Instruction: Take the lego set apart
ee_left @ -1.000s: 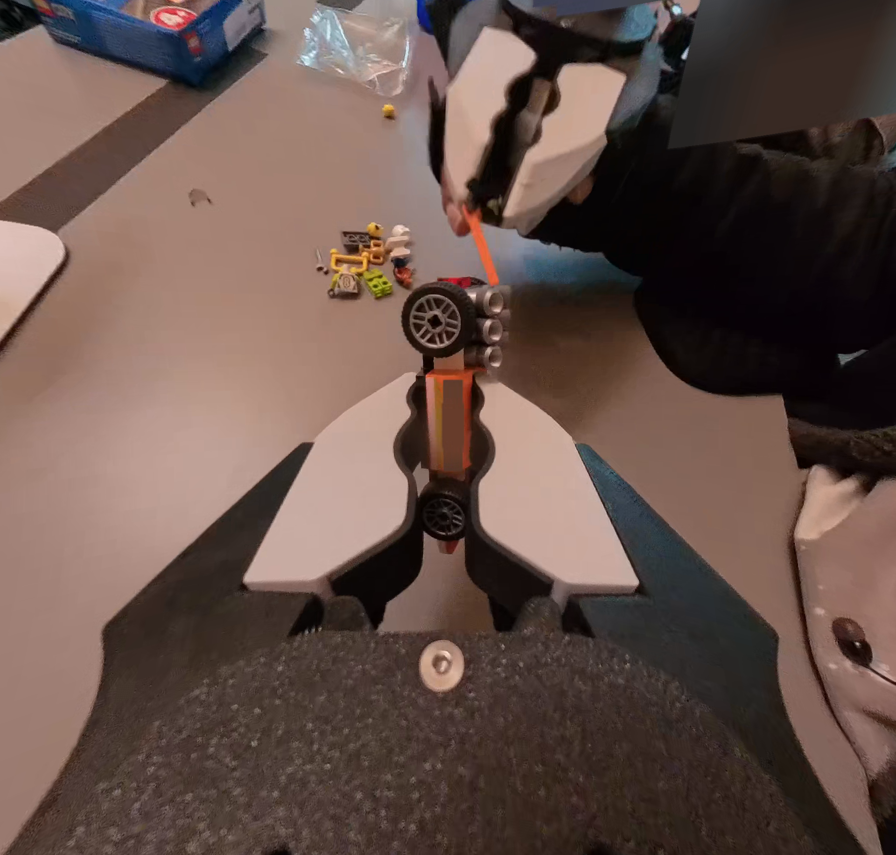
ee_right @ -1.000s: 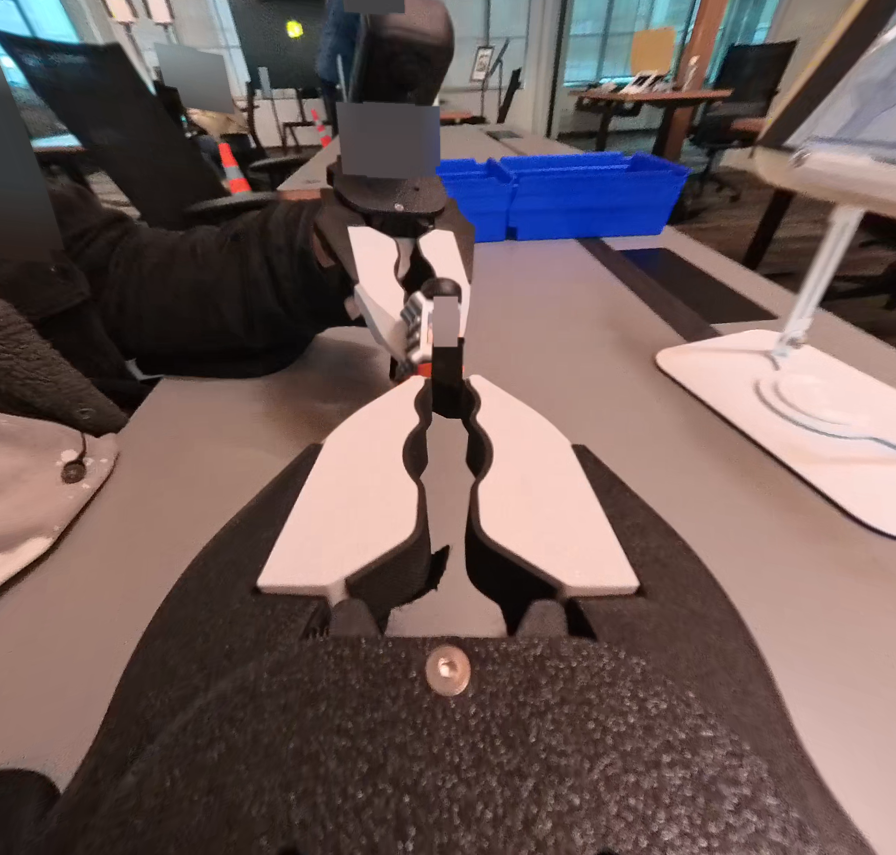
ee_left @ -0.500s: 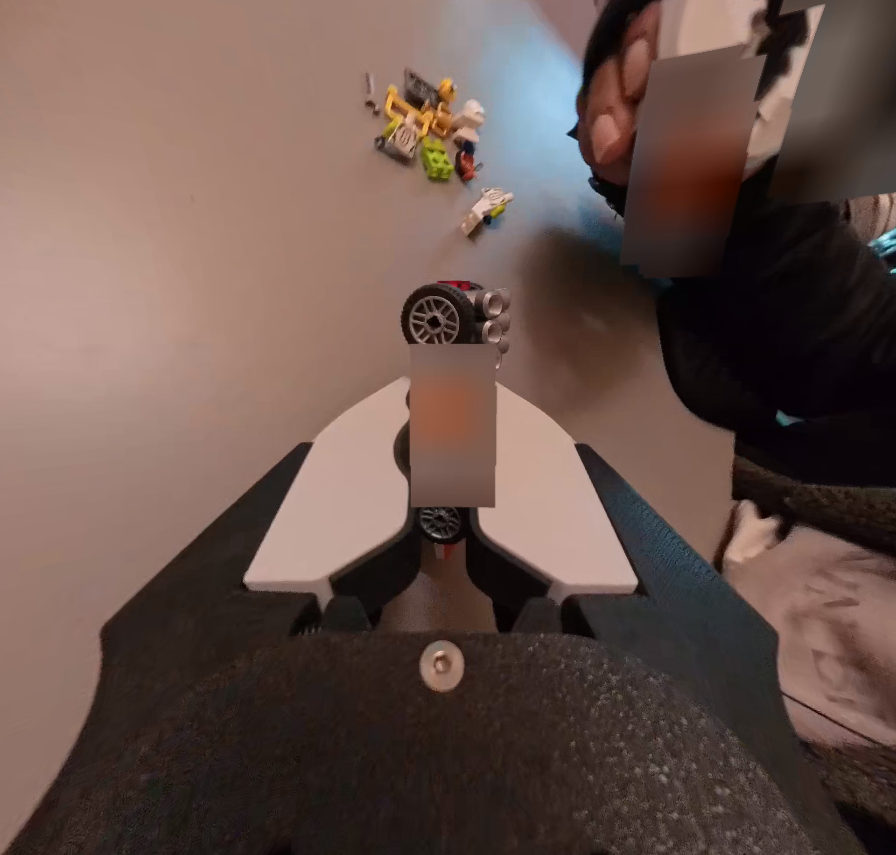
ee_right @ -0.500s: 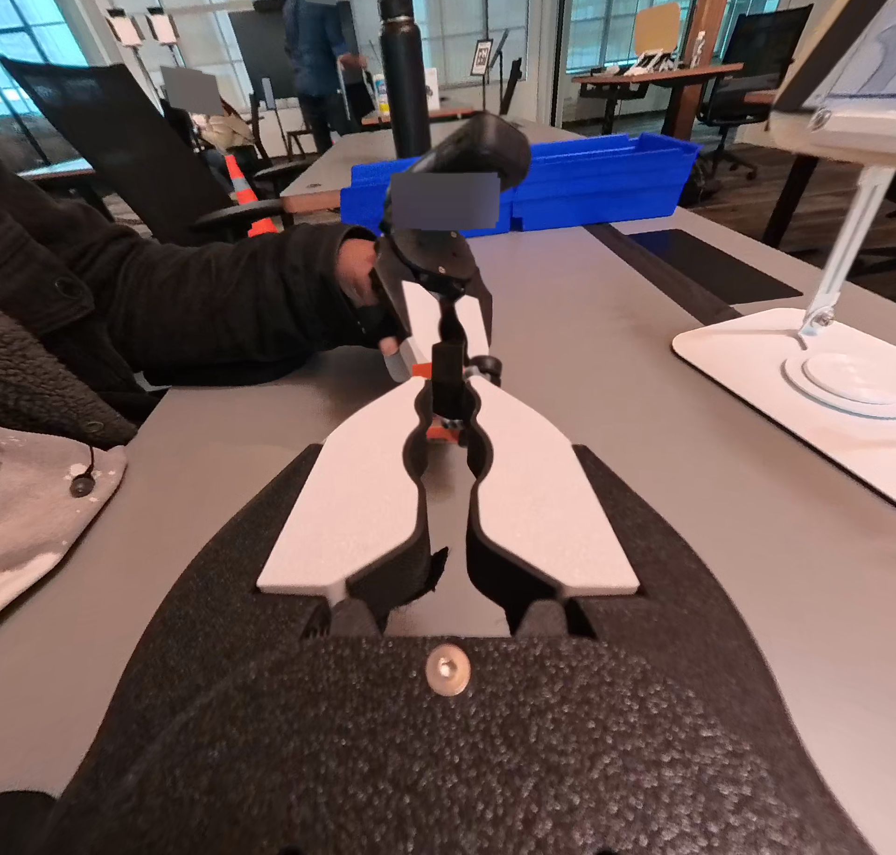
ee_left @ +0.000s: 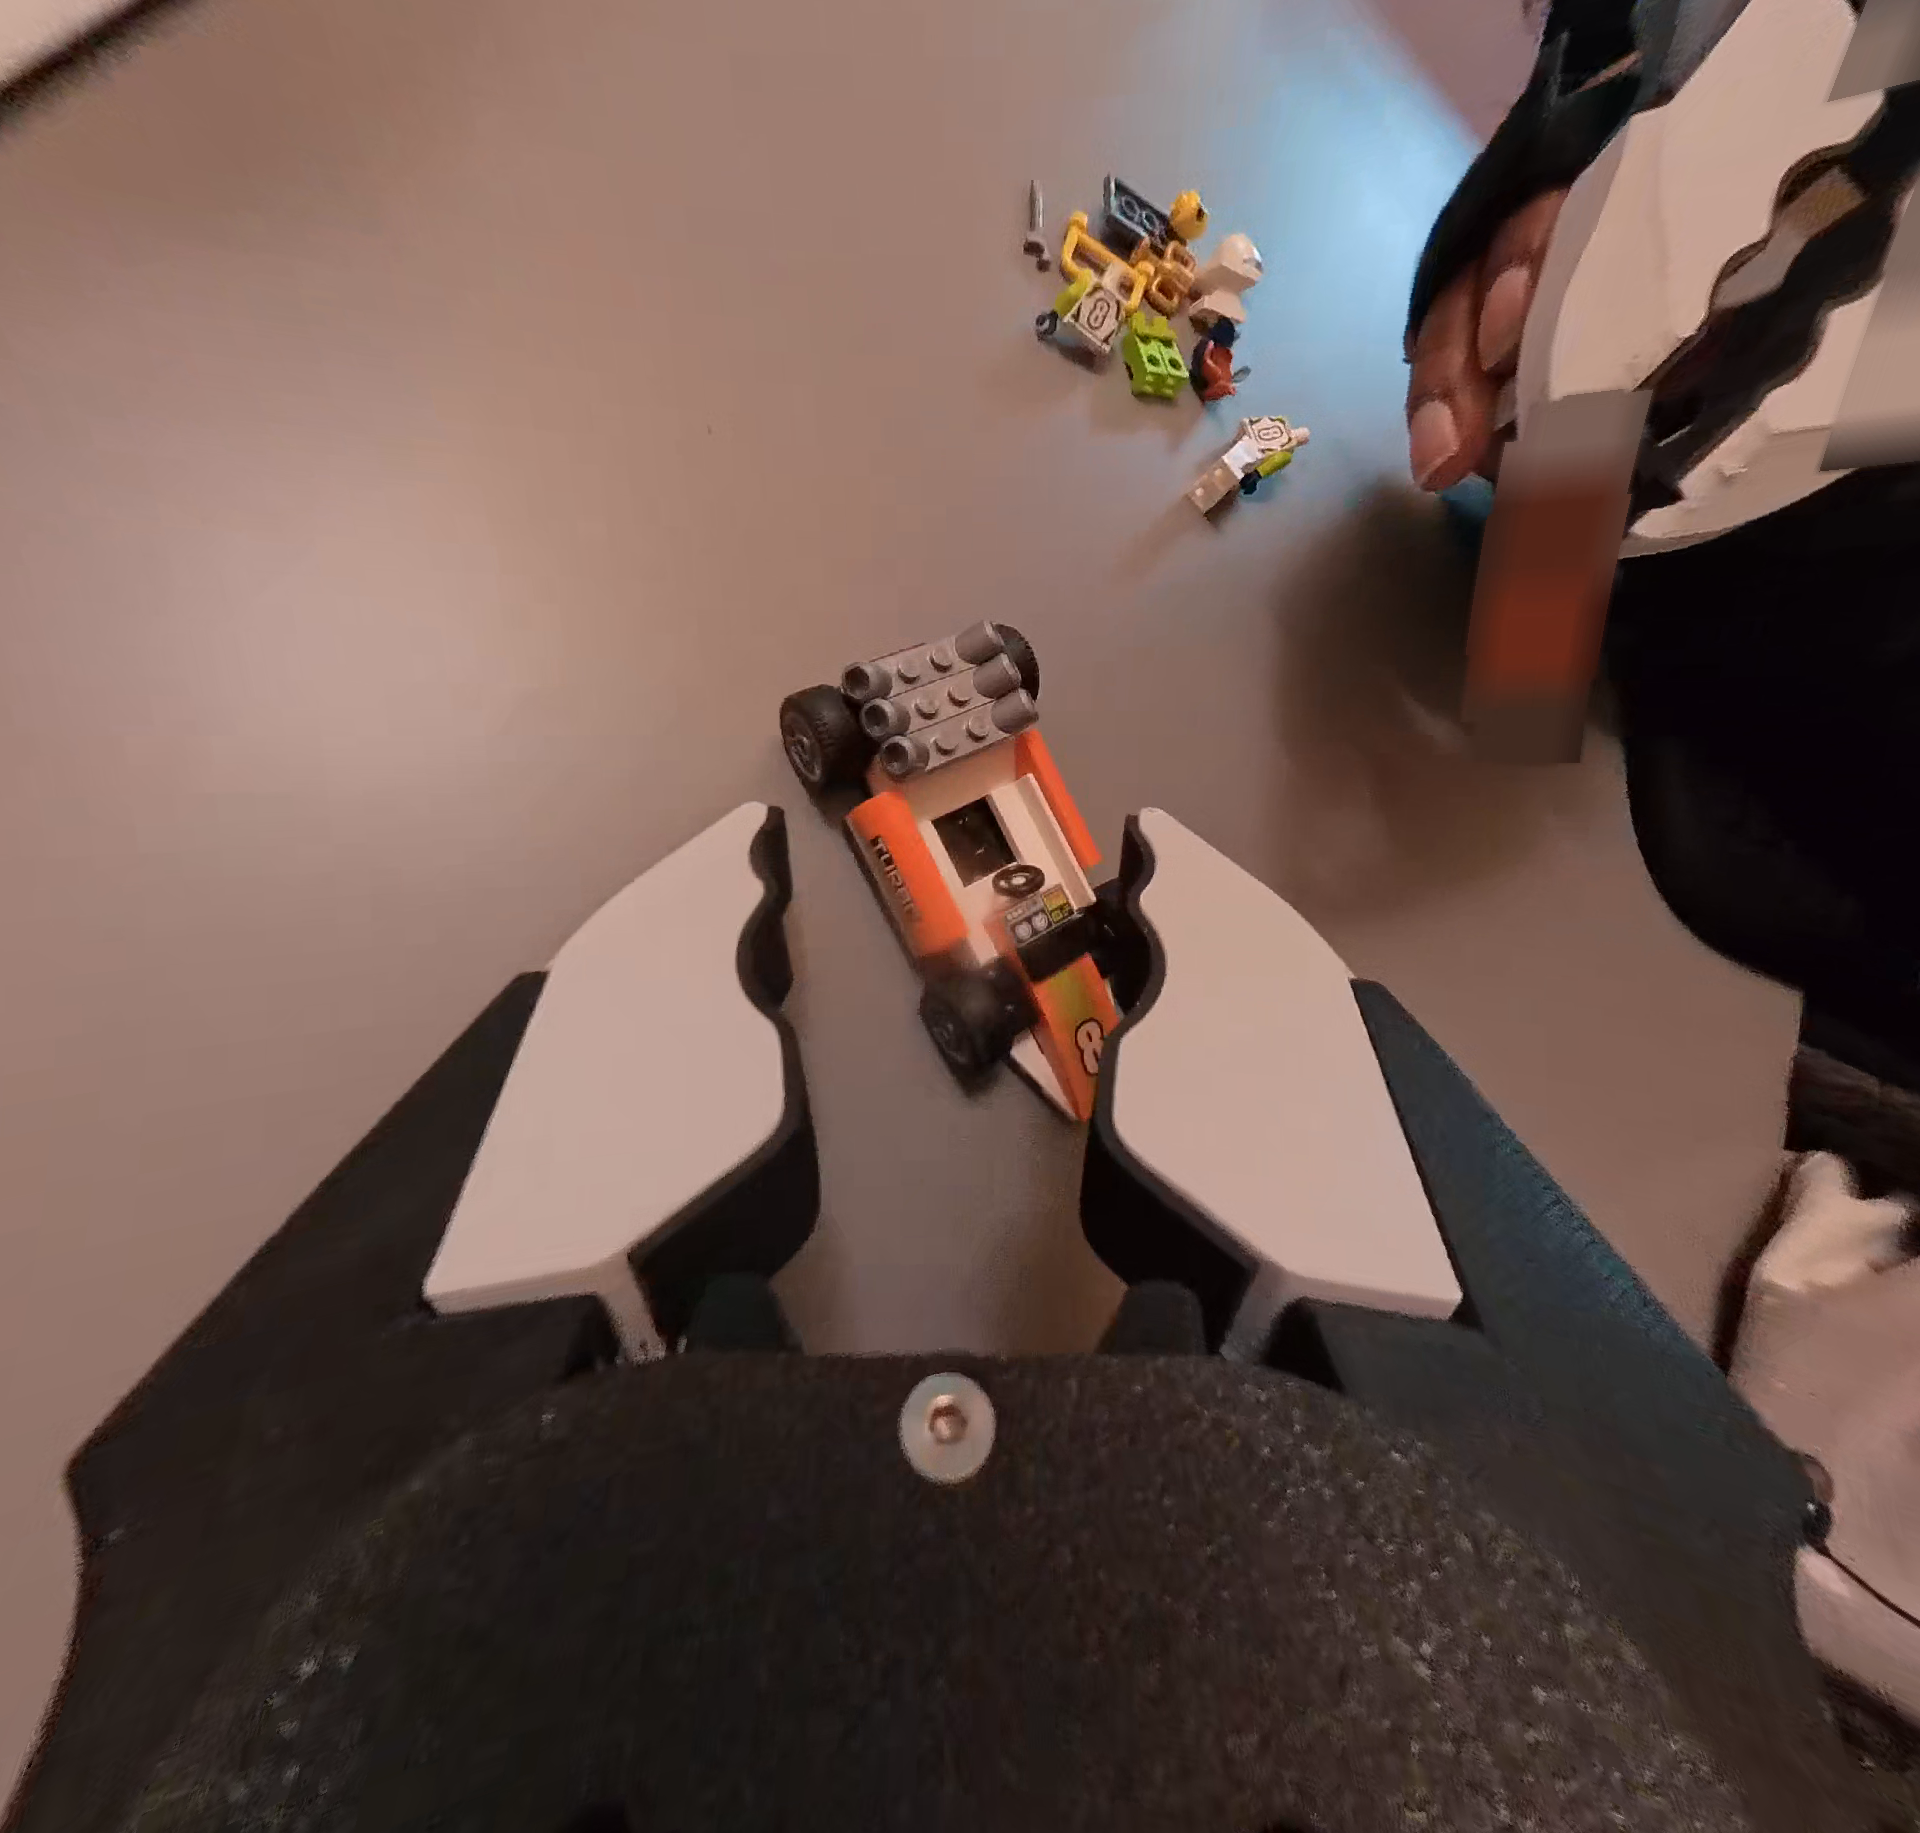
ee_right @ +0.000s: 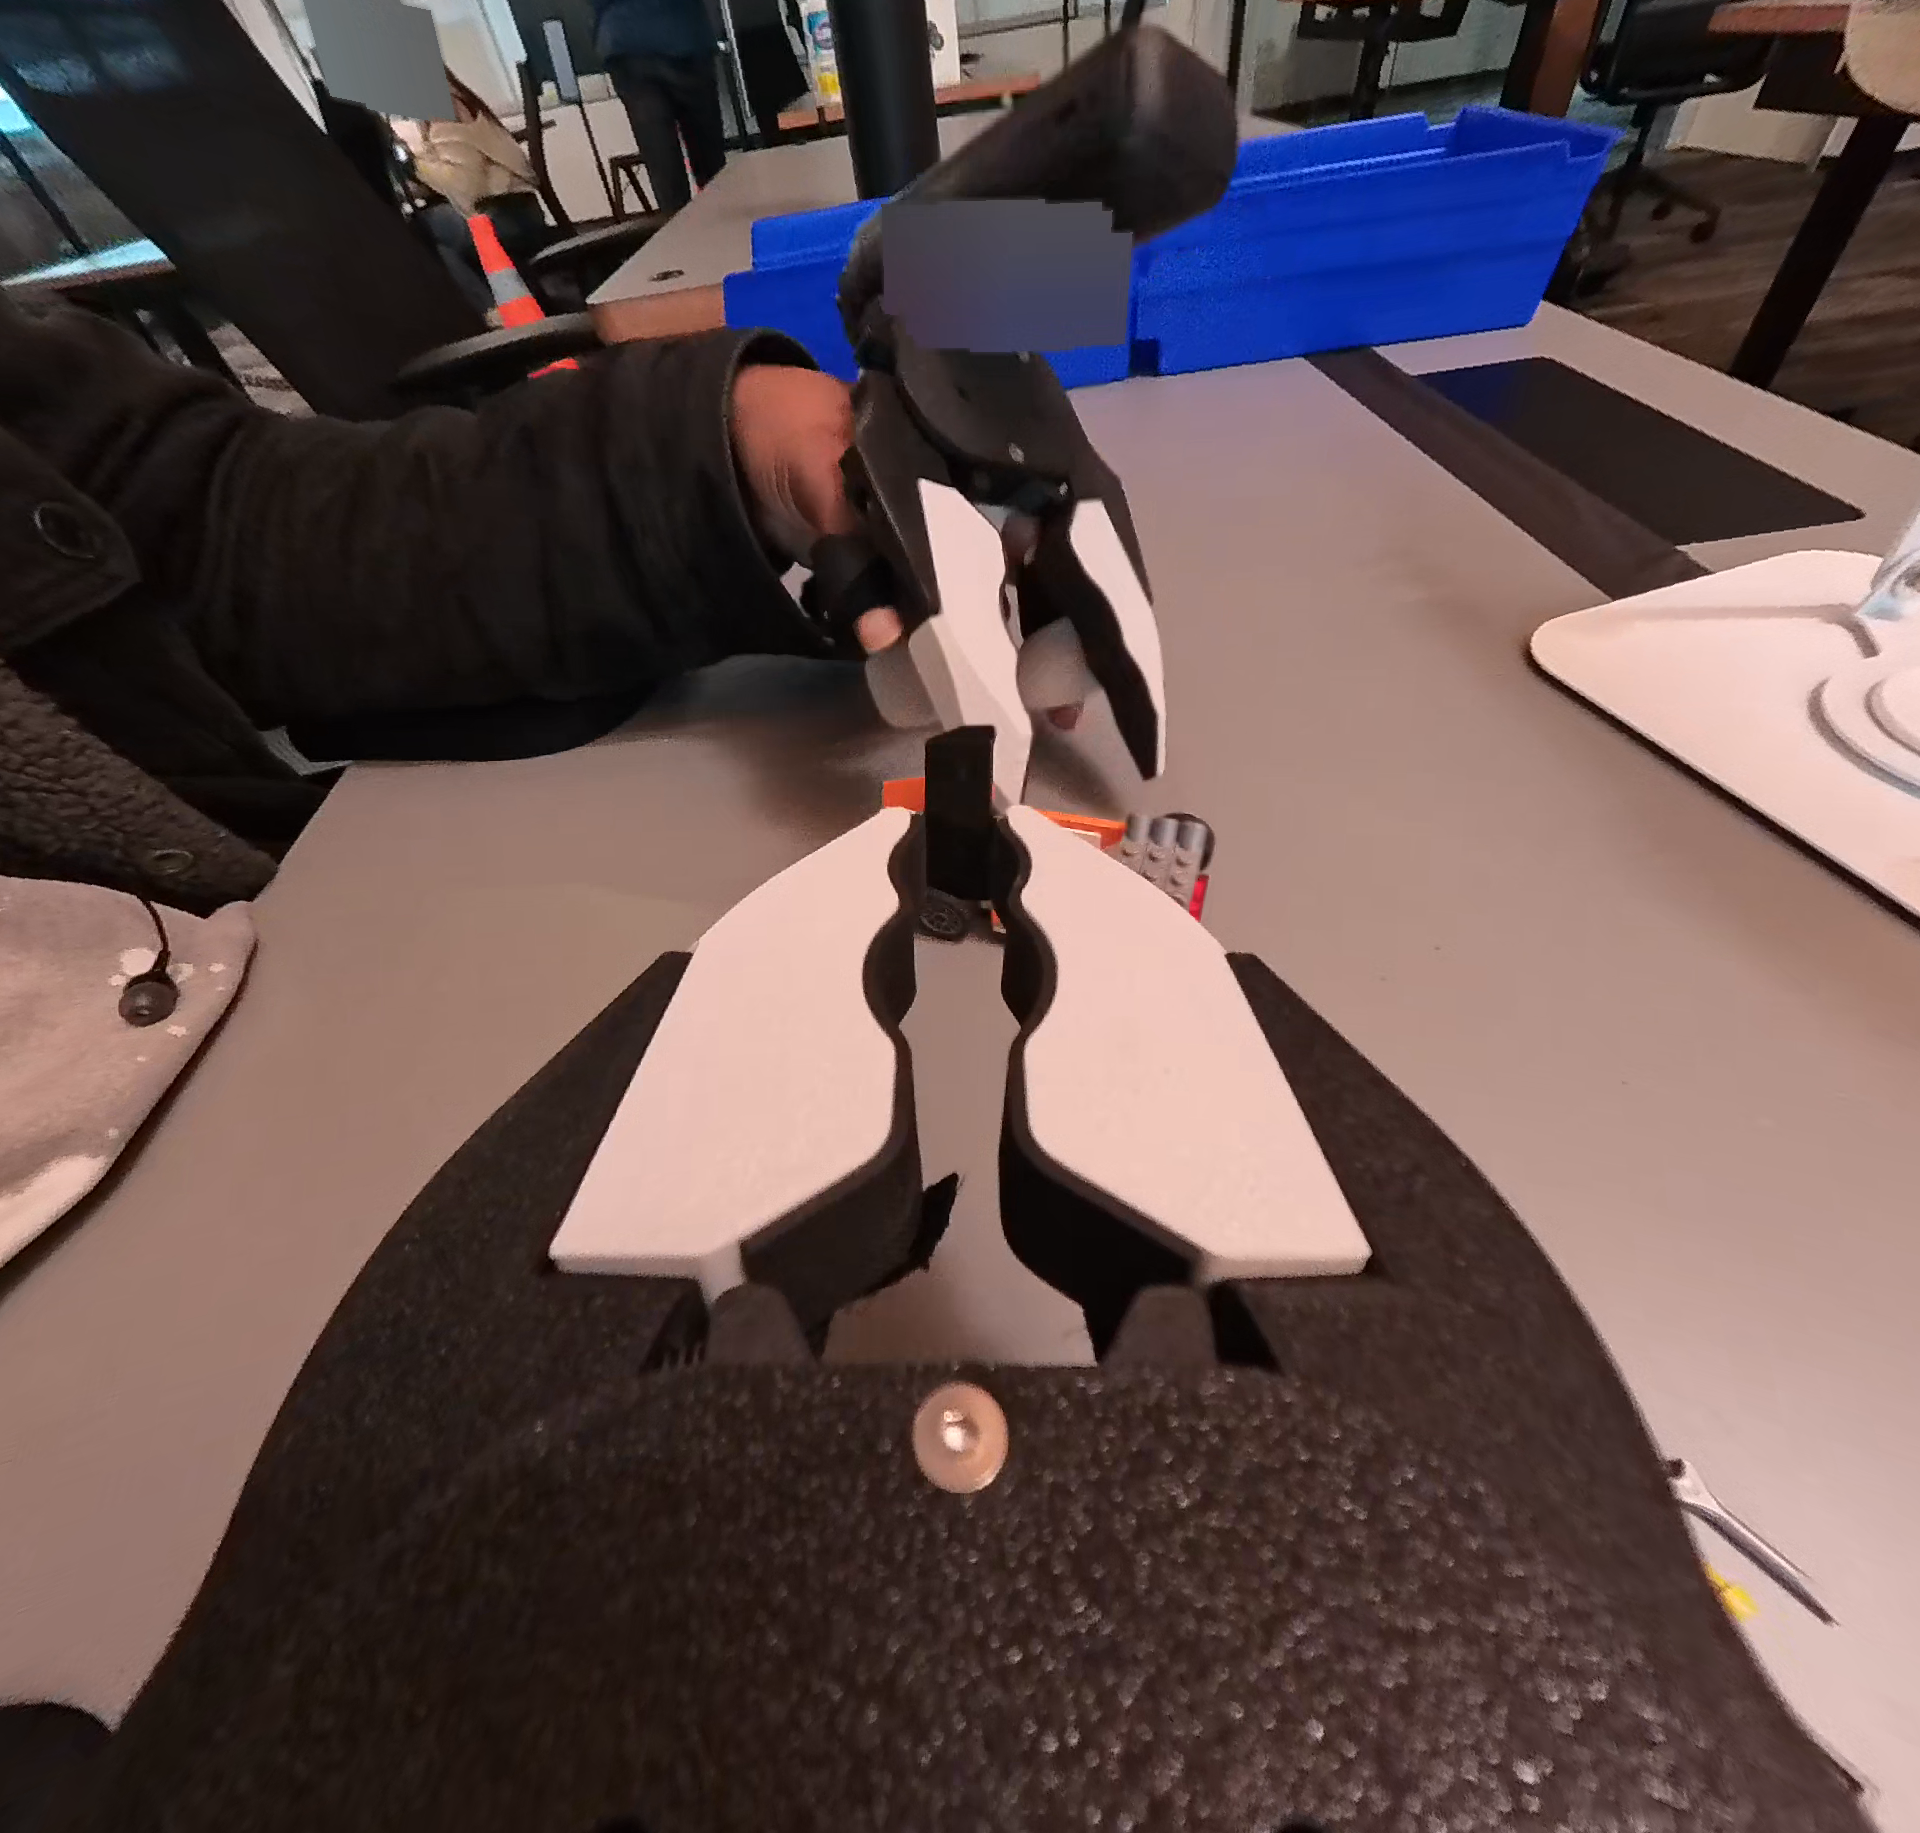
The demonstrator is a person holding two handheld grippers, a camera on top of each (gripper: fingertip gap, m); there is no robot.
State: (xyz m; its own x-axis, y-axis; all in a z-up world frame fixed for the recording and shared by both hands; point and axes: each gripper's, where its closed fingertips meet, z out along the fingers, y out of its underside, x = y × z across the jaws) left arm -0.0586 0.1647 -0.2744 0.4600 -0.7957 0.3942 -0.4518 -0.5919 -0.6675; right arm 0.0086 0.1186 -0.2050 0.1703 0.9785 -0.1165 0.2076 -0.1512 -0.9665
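The orange and white lego car (ee_left: 966, 848) with grey exhaust pipes lies on the grey table (ee_left: 416, 536). It sits between the wide-open fingers of my left gripper (ee_left: 954, 819), closer to the right finger (ee_left: 1226, 1004). My right gripper (ee_right: 958, 822) is shut on a small black lego piece (ee_right: 958, 775) that stands upright between its tips, just above the car (ee_right: 1091, 833). In the right wrist view the left gripper (ee_right: 1075, 744) hangs open over the car. In the left wrist view the right gripper (ee_left: 1662, 329) is at the upper right, its tips behind a blurred patch.
A pile of loose lego pieces (ee_left: 1143, 287) and a small figure (ee_left: 1247, 464) lie beyond the car. Blue bins (ee_right: 1351, 225) stand at the back, a white lamp base (ee_right: 1745, 661) at the right, a grey garment (ee_right: 83, 1035) at the left. A person's dark sleeve (ee_right: 416, 536) rests on the table.
My left gripper was shut on the car and held it up; it has opened and the car now lies on the table. My right gripper stays shut on the black piece.
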